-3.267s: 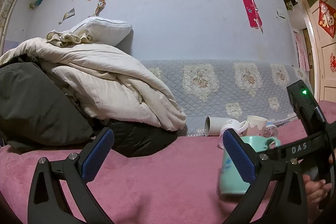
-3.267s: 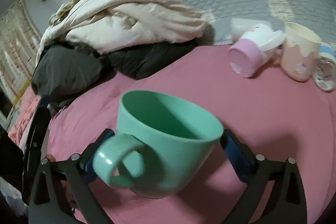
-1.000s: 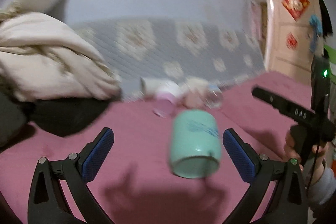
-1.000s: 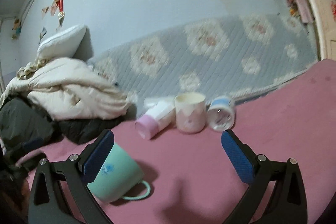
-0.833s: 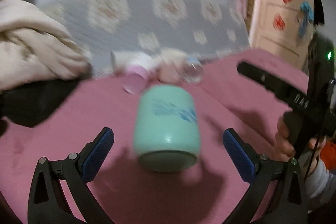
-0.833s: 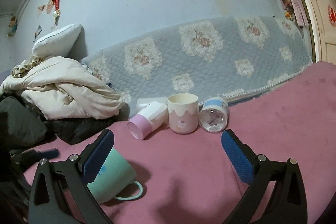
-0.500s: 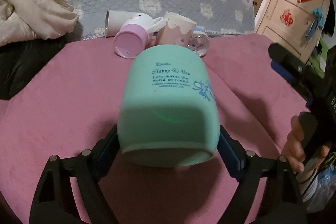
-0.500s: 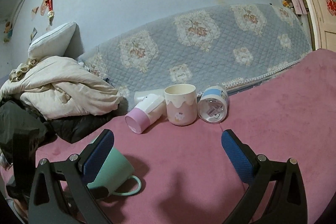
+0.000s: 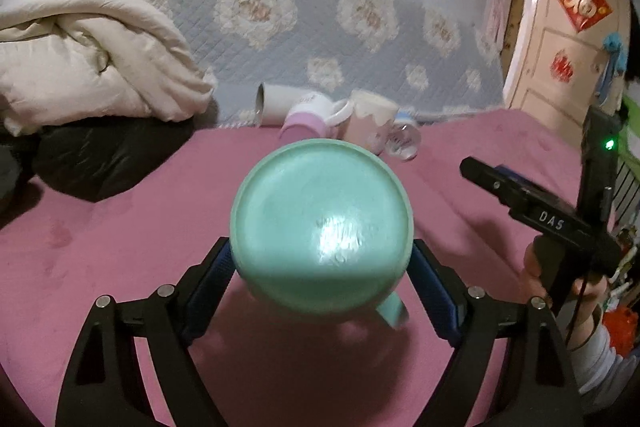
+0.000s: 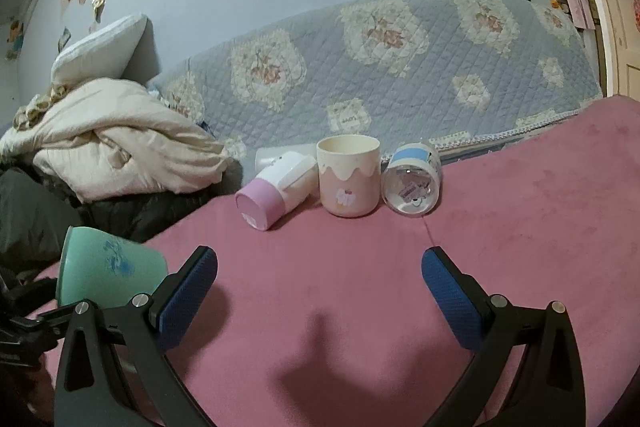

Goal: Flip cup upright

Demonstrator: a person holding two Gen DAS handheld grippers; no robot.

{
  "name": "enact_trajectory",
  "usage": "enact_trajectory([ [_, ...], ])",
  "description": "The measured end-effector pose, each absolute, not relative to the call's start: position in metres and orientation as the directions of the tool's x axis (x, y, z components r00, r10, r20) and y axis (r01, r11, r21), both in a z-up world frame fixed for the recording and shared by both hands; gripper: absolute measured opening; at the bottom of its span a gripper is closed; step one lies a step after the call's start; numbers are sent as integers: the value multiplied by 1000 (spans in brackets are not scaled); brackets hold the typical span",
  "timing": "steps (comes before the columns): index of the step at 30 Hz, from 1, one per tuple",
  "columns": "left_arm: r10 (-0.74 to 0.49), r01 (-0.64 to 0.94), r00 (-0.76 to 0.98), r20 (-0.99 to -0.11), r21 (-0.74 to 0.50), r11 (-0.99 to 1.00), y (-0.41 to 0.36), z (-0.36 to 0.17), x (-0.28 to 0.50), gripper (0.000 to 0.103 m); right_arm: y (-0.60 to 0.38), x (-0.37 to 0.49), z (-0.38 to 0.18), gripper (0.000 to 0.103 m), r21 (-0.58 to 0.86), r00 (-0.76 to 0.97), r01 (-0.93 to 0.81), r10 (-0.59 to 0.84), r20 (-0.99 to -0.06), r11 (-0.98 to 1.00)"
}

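Left wrist view: we see our left hand-held gripper (image 9: pixel 322 267) pinching the mint-green glazed ceramic cup (image 9: pixel 322 229) across its body, the flat base facing the camera, the handle (image 9: pixel 392 309) hanging low, the mouth pointing away over the pink plush bed cover (image 9: pixel 120 267). Our right hand-held gripper (image 10: pixel 320 287) hovers spread and empty nearby. Beyond, a pink-based white plastic cup (image 10: pixel 276 195) on its side, an upright cream-and-pink mug (image 10: pixel 348 181) and a tipped blue-banded clear jar (image 10: pixel 412 183) sit together. We judge the smooth glaze could slip during rotation, and the soft cover may let the cup topple when released.
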State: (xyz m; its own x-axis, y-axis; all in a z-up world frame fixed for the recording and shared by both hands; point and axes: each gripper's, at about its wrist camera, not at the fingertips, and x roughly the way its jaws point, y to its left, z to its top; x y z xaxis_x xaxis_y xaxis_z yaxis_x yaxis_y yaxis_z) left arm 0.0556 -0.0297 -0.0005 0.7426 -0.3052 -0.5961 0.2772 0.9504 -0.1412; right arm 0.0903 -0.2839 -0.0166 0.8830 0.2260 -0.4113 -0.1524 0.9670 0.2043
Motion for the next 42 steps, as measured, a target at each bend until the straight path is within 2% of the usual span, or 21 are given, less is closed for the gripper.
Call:
enact_trajectory([
  [4, -245, 246, 717, -652, -92, 965, -32, -13, 63, 84, -279, 90, -18, 103, 177, 884, -148, 211, -418, 973],
  [9, -218, 271, 739, -637, -16, 962, -42, -18, 63, 85, -277, 92, -21, 103, 170, 878, -151, 211, -430, 974],
  [14, -220, 281, 772, -597, 10, 960, -41, -18, 56, 86, -276, 92, -22, 103, 175, 875, -161, 222, -430, 971],
  [18, -181, 239, 857, -482, 62, 969, -37, -3, 39, 96, -274, 87, -20, 103, 180, 881, -193, 251, -401, 964],
  [21, -132, 180, 926, -353, 108, 978, -29, 10, 20, 103, -268, 77, -17, 103, 164, 891, -218, 265, -369, 962],
  [26, -54, 79, 985, -162, 153, 985, -11, 19, -8, 103, -251, 54, -7, 103, 144, 902, -259, 293, -317, 955],
  [34, -40, 48, 995, -93, 92, 995, 12, 11, -24, 103, -228, 17, -3, 103, 35, 955, -260, 262, -142, 965],
  [42, -4, 8, 999, -41, 90, 996, 12, 2, -42, 103, -207, 5, -8, 103, -64, 960, -259, 249, -130, 964],
])
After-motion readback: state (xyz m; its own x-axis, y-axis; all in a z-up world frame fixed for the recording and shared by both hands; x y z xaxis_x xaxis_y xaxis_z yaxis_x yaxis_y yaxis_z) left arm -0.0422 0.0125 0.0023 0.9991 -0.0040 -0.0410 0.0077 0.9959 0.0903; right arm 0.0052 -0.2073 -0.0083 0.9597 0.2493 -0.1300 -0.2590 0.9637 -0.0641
